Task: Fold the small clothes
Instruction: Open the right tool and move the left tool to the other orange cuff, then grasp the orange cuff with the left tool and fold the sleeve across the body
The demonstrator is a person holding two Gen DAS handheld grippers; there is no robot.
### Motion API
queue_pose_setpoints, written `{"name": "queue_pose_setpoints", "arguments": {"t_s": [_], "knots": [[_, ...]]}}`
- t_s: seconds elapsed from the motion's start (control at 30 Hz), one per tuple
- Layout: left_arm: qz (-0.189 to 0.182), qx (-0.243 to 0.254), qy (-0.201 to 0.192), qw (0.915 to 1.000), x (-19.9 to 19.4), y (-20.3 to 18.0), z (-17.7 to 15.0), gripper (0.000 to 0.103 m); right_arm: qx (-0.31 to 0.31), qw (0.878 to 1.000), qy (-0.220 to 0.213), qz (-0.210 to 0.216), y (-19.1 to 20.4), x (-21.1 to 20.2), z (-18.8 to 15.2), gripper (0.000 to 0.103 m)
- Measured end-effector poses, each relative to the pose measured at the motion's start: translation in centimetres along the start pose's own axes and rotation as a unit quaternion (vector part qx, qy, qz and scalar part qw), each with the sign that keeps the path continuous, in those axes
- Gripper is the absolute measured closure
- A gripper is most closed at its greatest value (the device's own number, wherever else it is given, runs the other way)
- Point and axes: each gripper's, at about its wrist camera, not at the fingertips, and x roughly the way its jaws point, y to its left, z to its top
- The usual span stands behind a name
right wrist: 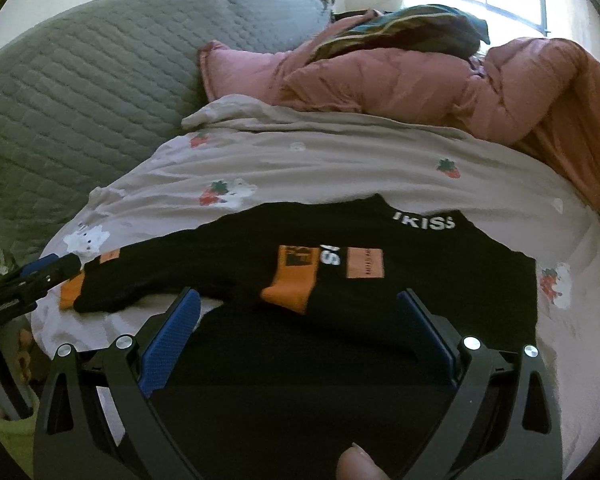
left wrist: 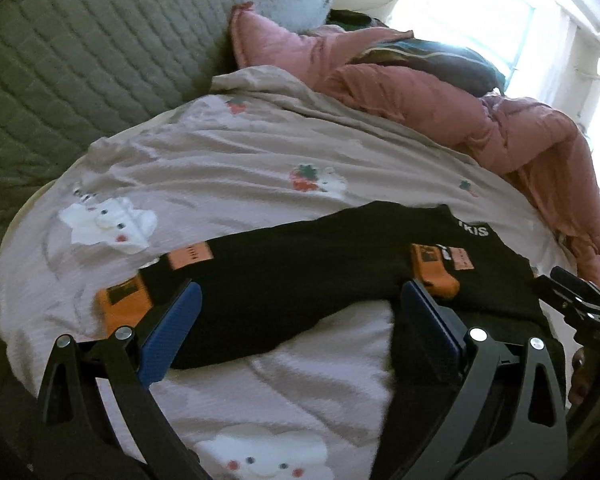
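Two grippers, both with jaws spread wide and nothing between the pads. Left wrist view, left to right: grey quilted cover (left wrist: 80,60) fills the upper left; a beige sheet with bunny and strawberry prints (left wrist: 228,160) runs across the middle; the black top (left wrist: 300,272) lies flat on it in the lower centre, one sleeve with an orange cuff (left wrist: 122,304) stretched toward the left edge, a second orange cuff (left wrist: 436,272) folded over the body at right of centre. Left gripper (left wrist: 300,320) hangs over the sleeve area, blue pads either side of the black fabric, gripping none of it. Pink padded jacket (left wrist: 440,92) heaped at upper right, bright window behind. Right wrist view: same top (right wrist: 380,320) in lower centre, white "KISS" lettering at the collar, body reaching under the right gripper (right wrist: 300,328); contact with the cloth can't be judged. A fingertip (right wrist: 358,464) shows at bottom centre.
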Motion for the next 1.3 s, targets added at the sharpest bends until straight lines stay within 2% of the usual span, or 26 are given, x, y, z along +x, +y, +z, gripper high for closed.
{"name": "queue_pose_setpoints", "arguments": {"t_s": [0.3, 0.57, 0.77, 0.97, 1.07, 1.13, 1.2, 1.3], "knots": [[0.026, -0.036, 0.005, 0.999, -0.6, 4.2, -0.4, 0.01, -0.035, 0.999, 0.009, 0.022, 3.6, 0.9, 0.4, 0.005], [0.042, -0.075, 0.013, 0.9962, -0.5, 7.9, -0.6, 0.01, -0.076, 0.996, 0.0, 0.035, 7.0, 1.5, 1.0, 0.005], [0.034, -0.114, 0.016, 0.9928, -0.2, 10.9, -1.3, 0.01, -0.082, 0.996, 0.001, 0.043, 8.0, 2.1, 0.4, 0.005], [0.024, -0.128, 0.023, 0.9912, 0.2, 12.5, -2.0, 0.01, -0.069, 0.997, 0.008, 0.036, 7.2, 3.0, -0.1, 0.005], [0.019, -0.133, 0.041, 0.9901, 1.0, 13.0, -2.7, 0.021, -0.058, 0.998, 0.007, 0.033, 6.5, 3.1, -0.3, 0.005], [0.013, -0.13, 0.052, 0.99, 1.6, 13.0, -3.0, 0.038, -0.051, 0.998, 0.007, 0.03, 5.8, 3.3, -0.5, 0.005], [0.011, -0.127, 0.067, 0.9896, 2.6, 12.8, -3.4, 0.05, -0.038, 0.999, 0.009, 0.029, 4.8, 3.5, -0.7, 0.005], [0.008, -0.123, 0.086, 0.9886, 3.9, 12.6, -3.8, 0.056, -0.02, 0.999, 0.011, 0.026, 3.6, 3.9, -1.2, 0.005]]}}
